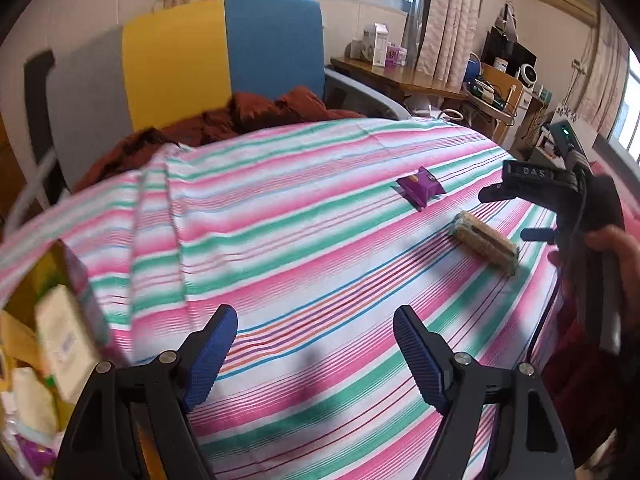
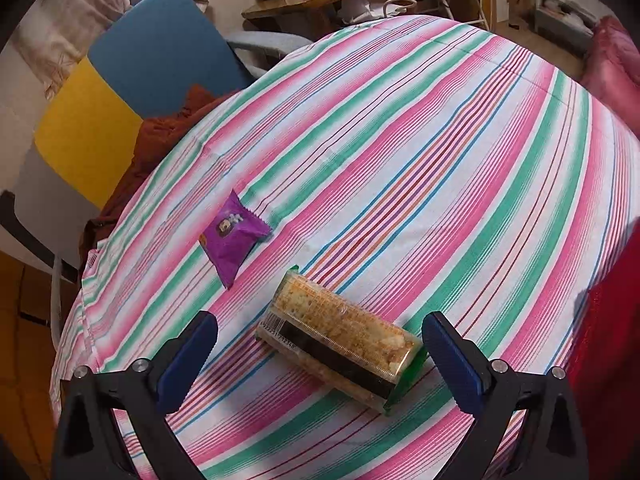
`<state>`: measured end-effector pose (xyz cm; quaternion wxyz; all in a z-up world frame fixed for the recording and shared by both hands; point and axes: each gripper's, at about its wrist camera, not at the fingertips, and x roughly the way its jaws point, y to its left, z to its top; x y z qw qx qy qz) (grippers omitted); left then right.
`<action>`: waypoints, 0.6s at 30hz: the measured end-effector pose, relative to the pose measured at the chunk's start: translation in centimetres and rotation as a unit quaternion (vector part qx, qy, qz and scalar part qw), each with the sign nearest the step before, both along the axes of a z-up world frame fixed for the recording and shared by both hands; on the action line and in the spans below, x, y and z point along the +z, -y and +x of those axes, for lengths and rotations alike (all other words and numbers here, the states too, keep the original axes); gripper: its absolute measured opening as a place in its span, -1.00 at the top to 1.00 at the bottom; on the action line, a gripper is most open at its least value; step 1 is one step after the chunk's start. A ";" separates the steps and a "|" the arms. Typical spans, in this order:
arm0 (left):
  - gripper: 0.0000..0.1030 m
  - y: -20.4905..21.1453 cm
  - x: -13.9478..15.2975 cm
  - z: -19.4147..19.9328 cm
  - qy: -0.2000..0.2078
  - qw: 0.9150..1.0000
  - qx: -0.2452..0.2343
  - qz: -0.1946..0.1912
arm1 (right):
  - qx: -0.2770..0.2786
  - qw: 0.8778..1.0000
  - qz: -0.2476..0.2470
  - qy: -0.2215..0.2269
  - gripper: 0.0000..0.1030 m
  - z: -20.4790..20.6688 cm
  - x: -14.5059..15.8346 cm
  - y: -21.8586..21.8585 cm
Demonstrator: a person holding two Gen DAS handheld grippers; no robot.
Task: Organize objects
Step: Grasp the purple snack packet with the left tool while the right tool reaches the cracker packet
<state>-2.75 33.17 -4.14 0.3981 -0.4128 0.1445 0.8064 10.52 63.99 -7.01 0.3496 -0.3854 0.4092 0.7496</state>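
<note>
A clear-wrapped cracker pack (image 2: 338, 338) with a barcode and green ends lies slantwise on the striped tablecloth (image 2: 440, 160). My right gripper (image 2: 320, 344) hangs open above it, one blue pad on each side, not touching. A purple snack packet (image 2: 232, 236) lies beyond it to the left. In the left wrist view the same cracker pack (image 1: 484, 242) and purple packet (image 1: 421, 186) sit far right. My left gripper (image 1: 316, 344) is open over bare cloth with nothing between its fingers. The right gripper's body (image 1: 560, 200) shows there, held by a hand (image 1: 616, 248).
A yellow box (image 1: 44, 320) with several pale wrapped packs stands at the table's left edge. A chair with grey, yellow and blue back (image 1: 180, 60) carries rust-brown cloth (image 1: 224, 124). A cluttered wooden desk (image 1: 400, 76) stands behind the table.
</note>
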 end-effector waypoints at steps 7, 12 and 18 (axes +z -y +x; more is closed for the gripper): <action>-0.59 -4.2 -0.4 -1.8 0.023 1.000 -0.008 -0.001 | -0.073 0.995 -0.016 -0.064 -0.99 3.3 0.8 -0.9; -0.58 -9.0 -0.6 -1.8 0.001 0.999 -0.051 -0.017 | -0.066 0.993 -0.040 -0.090 -0.99 3.4 0.6 -0.9; -0.56 -15.4 -1.5 -1.1 -0.030 0.985 -0.169 -0.036 | -0.052 0.989 -0.065 -0.125 -0.99 3.4 0.5 -0.9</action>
